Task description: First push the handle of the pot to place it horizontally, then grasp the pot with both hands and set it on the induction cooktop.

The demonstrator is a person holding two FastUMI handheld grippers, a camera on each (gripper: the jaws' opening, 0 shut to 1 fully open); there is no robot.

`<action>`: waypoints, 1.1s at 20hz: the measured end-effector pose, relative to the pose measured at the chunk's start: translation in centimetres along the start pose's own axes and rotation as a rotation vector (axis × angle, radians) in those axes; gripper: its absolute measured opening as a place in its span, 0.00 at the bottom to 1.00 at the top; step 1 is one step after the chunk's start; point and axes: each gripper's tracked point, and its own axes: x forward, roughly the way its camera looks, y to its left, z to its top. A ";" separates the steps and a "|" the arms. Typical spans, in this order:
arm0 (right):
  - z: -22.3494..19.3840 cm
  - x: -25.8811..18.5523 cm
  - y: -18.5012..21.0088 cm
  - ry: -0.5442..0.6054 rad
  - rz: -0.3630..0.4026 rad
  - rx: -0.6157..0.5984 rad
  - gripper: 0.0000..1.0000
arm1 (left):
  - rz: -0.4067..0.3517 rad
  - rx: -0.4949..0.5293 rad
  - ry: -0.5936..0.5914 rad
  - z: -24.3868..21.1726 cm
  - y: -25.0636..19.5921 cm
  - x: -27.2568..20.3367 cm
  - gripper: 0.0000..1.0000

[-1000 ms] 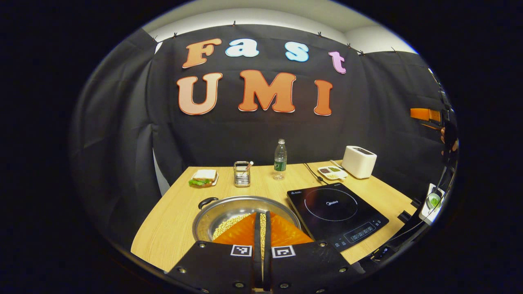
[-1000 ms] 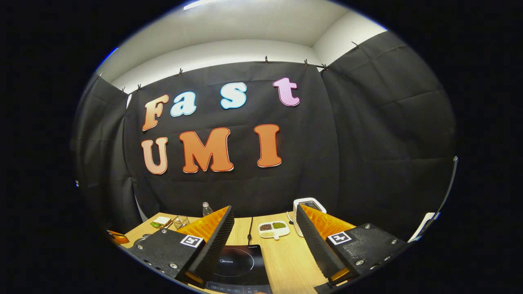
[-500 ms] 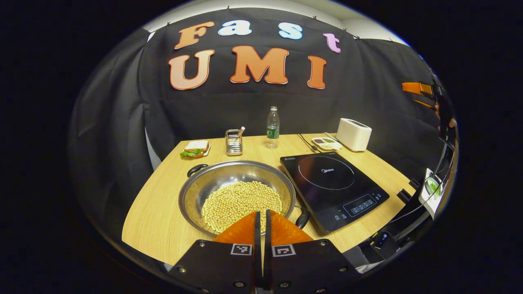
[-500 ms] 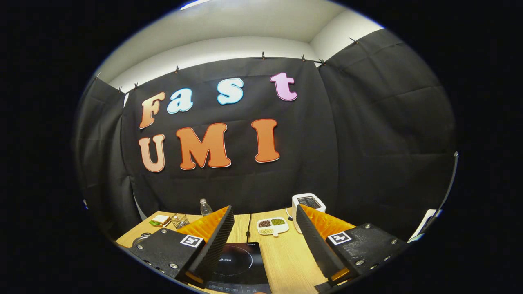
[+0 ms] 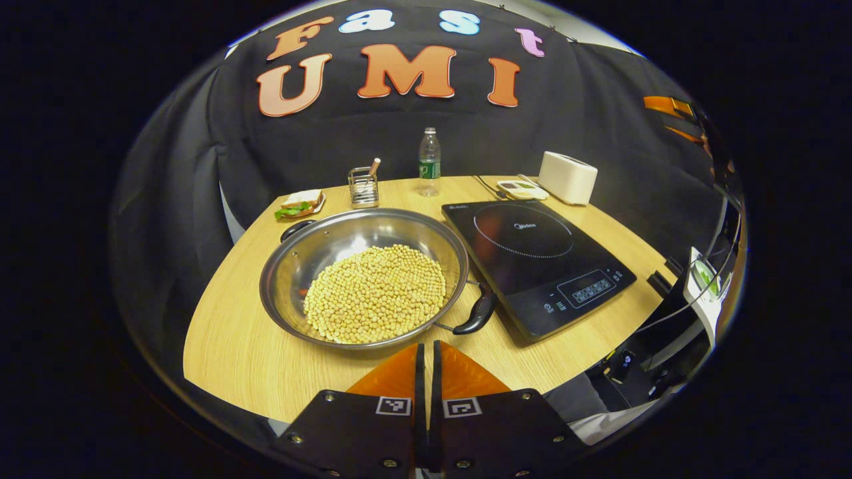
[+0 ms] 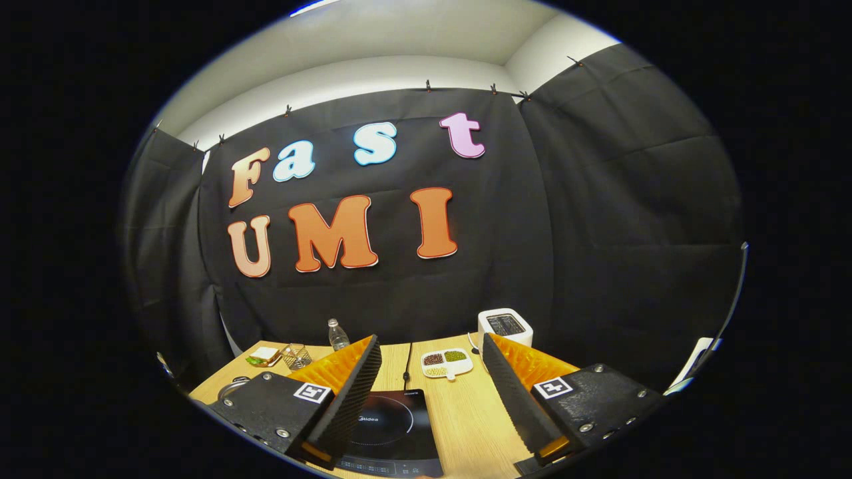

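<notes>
Both my grippers are off the pot; the pot sits on the table left of the cooktop.

Light wooden table (image 5: 239, 346) carries everything. Flat black glass induction cooktop (image 5: 539, 259) lies right of the wide round steel pot (image 5: 293, 266), just beside it, apart from the rim. Pot is full of pale yellow beans (image 5: 376, 293); its near black handle (image 5: 476, 314) points toward the cooktop's front corner, the far black handle (image 5: 296, 228) points to the back left. White toaster (image 5: 567, 177), clear plastic bottle (image 5: 429, 161), wire cutlery holder (image 5: 363, 186) and sandwich (image 5: 299, 203) stand along the far edge. My left gripper (image 5: 427, 362) hovers in front of the pot, jaws pressed together, nothing between. My right gripper (image 6: 431, 379) is above the cooktop, jaws spread wide, empty.
</notes>
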 end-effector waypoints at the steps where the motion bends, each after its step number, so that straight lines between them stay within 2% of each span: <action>1: -0.1 0.0 -0.1 0.002 0.000 0.001 0.95 | 0.001 0.005 0.014 -0.7 -0.2 0.4 0.03; 11: -1.6 0.7 -1.7 0.034 -0.019 0.019 0.95 | -0.049 -0.047 0.080 -1.5 -1.6 3.2 0.03; 12: -1.6 0.9 -1.8 0.036 -0.020 0.019 1.00 | -0.047 -0.042 0.079 -1.2 -1.6 3.4 0.03; 13: -1.8 1.0 -1.7 0.038 -0.022 0.020 1.00 | -0.048 -0.040 0.077 -1.0 -1.6 3.6 0.03; 14: -1.8 1.0 -1.7 0.038 -0.025 0.020 0.95 | -0.051 -0.042 0.083 -1.1 -1.8 3.8 0.03; 22: -1.2 1.1 -2.2 0.020 -0.035 0.006 0.95 | -0.066 -0.017 0.088 -0.5 -2.9 5.2 0.02</action>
